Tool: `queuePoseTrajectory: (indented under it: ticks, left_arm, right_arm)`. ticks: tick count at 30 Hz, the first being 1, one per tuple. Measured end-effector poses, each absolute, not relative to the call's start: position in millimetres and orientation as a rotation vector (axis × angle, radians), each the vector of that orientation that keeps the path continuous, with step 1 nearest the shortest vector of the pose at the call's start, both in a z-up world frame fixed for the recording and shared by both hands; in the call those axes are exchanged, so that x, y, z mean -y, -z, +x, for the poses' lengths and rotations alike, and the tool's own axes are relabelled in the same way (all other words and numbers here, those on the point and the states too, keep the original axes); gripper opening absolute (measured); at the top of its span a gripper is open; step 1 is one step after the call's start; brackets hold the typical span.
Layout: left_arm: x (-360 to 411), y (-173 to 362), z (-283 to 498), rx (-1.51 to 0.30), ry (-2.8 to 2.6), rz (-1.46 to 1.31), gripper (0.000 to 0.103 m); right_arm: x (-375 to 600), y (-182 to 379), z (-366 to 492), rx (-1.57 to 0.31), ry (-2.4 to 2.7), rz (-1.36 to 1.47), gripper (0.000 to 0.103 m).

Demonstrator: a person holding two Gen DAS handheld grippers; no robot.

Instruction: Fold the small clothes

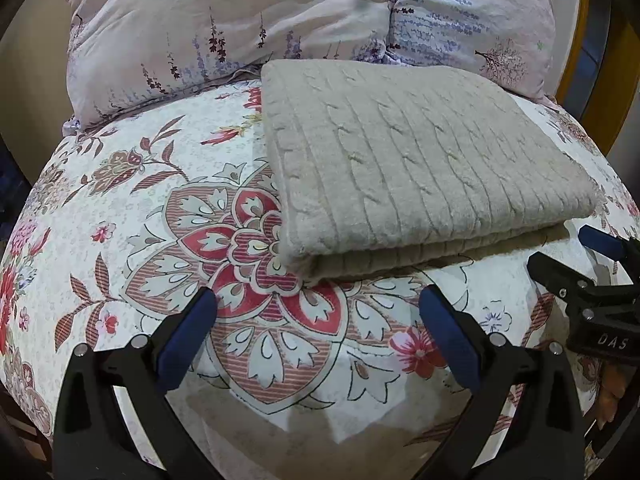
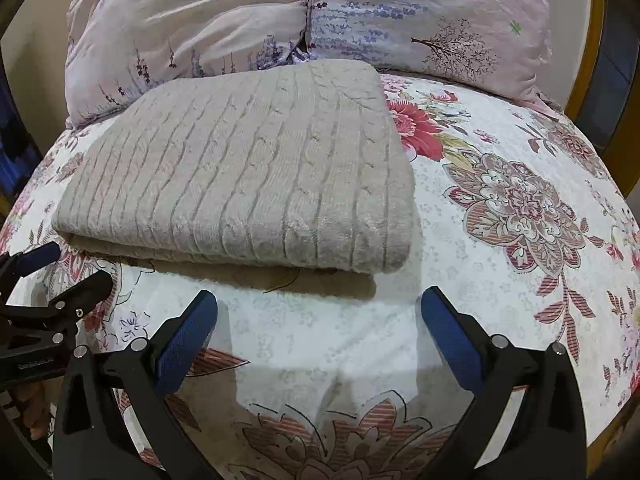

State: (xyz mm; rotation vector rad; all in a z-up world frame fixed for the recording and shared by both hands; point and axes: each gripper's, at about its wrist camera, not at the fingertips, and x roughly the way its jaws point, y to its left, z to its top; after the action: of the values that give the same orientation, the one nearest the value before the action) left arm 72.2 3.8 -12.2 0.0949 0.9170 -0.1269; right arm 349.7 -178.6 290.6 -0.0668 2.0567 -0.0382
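Lying folded on the floral bedsheet (image 1: 120, 240), beige cable-knit sweater (image 1: 420, 160); both grippers' jaws spread, empty

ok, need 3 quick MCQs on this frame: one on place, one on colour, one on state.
1. Where does the folded knit lie?
A. on the floral bedspread, in front of the pillows
B. on top of the pillows
C. on the floor

2. What colour is the knit?
A. red
B. beige
C. navy

3. How are the left gripper and the right gripper?
A. both open, empty
B. both shut on cloth
C. one holds a pillow

Answers: A, bedspread shows all round it; B, pale beige cable pattern; A, blue pads stand apart, nothing between.
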Motion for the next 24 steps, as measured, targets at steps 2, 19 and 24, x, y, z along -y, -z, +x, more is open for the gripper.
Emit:
queuePoseTrajectory:
  ticks: [2, 19, 24]
  left_arm:
    - [-4.2, 12.7, 72.8, -0.914, 0.127, 0.093, 0.101]
    - [-3.7, 13.1, 71.8, -0.908, 0.12, 0.087, 0.101]
    - [-3.7, 12.9, 72.2, -0.908, 0.121, 0.087, 0.101]
  right_arm:
    - [177.0, -289.9, 349.4, -2.059, 0.036, -0.082, 0.102]
    - [178.1, -289.4, 349.6, -2.059, 0.046, -0.081, 0.102]
    - [178.8, -289.6, 349.7, -2.059, 0.042, -0.08, 0.102]
